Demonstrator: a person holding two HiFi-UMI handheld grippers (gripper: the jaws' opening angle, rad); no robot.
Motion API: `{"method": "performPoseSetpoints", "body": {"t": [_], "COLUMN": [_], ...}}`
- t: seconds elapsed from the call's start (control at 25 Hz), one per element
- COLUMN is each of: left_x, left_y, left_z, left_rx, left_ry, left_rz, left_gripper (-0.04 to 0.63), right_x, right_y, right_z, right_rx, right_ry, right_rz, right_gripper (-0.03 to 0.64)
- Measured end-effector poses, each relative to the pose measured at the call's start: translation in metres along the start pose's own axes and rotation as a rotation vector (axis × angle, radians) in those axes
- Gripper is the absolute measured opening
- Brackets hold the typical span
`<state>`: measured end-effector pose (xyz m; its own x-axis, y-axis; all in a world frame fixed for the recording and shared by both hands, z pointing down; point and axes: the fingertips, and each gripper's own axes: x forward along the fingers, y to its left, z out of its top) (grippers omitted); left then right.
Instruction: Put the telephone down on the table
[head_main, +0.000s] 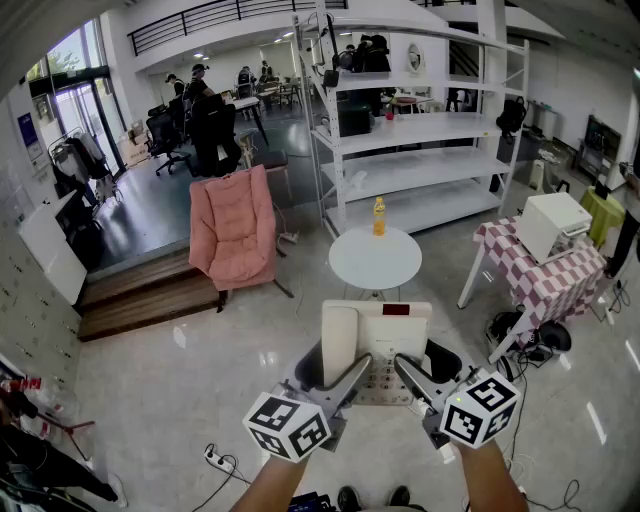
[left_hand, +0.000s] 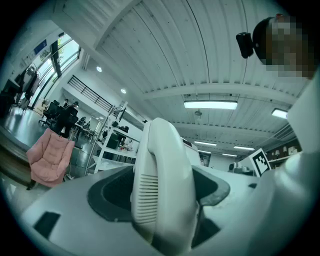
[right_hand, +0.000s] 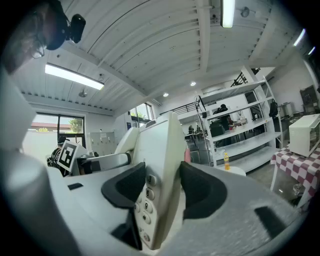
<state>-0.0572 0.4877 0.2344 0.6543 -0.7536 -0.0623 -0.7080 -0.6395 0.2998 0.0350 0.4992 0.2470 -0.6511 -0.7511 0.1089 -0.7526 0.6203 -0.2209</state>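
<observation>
A cream telephone (head_main: 375, 345) with its handset on the left and keypad on the right hangs in the air over the floor, short of the round white table (head_main: 375, 262). My left gripper (head_main: 352, 372) is shut on its handset side; in the left gripper view the handset (left_hand: 165, 185) fills the gap between the dark pads (left_hand: 107, 195). Shut on the keypad side is my right gripper (head_main: 408, 372); in the right gripper view the phone body (right_hand: 160, 175) stands edge-on between the pads (right_hand: 200, 192), with its number keys showing.
An orange bottle (head_main: 379, 216) stands at the round table's far edge. A pink chair (head_main: 233, 230) is to the left, white shelving (head_main: 420, 130) behind. At the right a checkered table (head_main: 545, 280) carries a white appliance (head_main: 553, 225). Cables lie on the floor (head_main: 215, 460).
</observation>
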Motion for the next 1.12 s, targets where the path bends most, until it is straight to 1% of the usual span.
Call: {"method": "performPoseSetpoints", "body": {"t": [0.6,0.84,1.12], "left_x": [0.005,0.006,0.002], "left_y": [0.007,0.018,0.031], "left_z": [-0.006,-0.009,-0.007], "left_rx": [-0.01,-0.027,-0.014], "left_ry": [0.01,0.013,0.016], "left_rz": [-0.011,-0.019,-0.034], "left_gripper": [0.345,0.345,0.345], "right_x": [0.005,0.014,0.026], "right_y": [-0.005,-0.004,0.001], "right_z": [-0.005,-0.009,-0.011], "right_rx": [0.003,-0.005,0.014], "right_ry": [0.007,0.006,-0.003], "right_rz": [-0.024,-0.035,-0.046], "right_gripper": [0.198,0.198,0.198]}}
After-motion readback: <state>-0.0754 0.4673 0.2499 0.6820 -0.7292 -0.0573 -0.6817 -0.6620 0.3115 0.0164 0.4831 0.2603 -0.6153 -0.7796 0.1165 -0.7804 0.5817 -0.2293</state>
